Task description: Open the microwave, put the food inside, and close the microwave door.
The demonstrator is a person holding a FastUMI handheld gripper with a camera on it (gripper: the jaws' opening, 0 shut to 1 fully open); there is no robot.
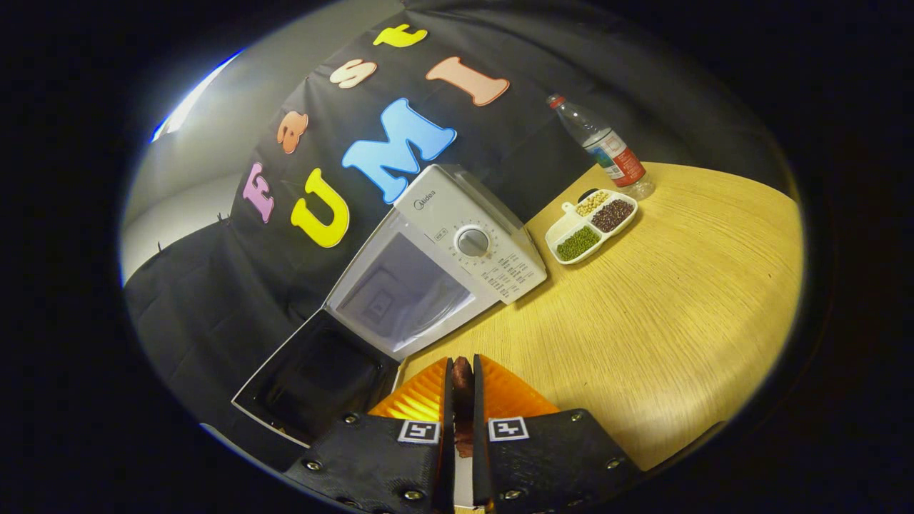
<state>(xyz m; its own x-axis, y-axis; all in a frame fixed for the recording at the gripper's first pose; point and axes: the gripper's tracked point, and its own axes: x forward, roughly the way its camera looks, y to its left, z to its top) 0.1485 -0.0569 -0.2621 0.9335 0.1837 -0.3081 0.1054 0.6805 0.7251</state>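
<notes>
Microwave (435, 264) stands at the far left corner of the wooden table (678, 321), its door (314, 382) swung fully open past the table's left edge, cavity exposed. Gripper (463, 378) sits near the table's front edge, fingers drawn nearly together on a thin dark reddish item, apparently the food (463, 382), with something orange showing behind it; what exactly it is cannot be told. Divided dish of beans (591, 225) and a plastic bottle (603, 146) stand toward the far edge, well apart from the fingers.

Assessment: opening appears done; the loading step is in hand. Next move calls for carrying the held item leftward and forward into the cavity, clearing the door, before release.
</notes>
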